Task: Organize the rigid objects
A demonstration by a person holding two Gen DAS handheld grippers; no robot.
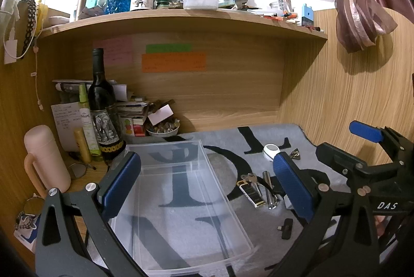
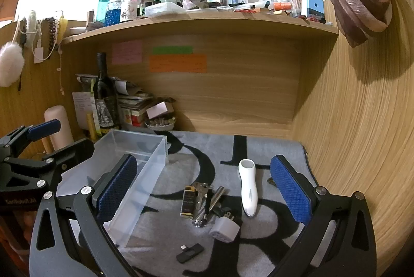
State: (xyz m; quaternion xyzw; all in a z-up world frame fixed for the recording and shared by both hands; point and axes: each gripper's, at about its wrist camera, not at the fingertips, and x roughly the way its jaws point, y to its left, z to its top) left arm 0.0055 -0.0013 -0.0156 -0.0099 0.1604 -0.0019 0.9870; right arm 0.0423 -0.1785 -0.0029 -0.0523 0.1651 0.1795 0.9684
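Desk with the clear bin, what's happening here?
A person holds a gripper in each hand over a grey mat. Both the left gripper and right gripper are open and hold nothing. The clear plastic bin looks empty. The small items lie loose on the mat beside it: a white handheld device, keys, a lighter, a white plug adapter and a small black dongle. Sorting looks not yet begun.
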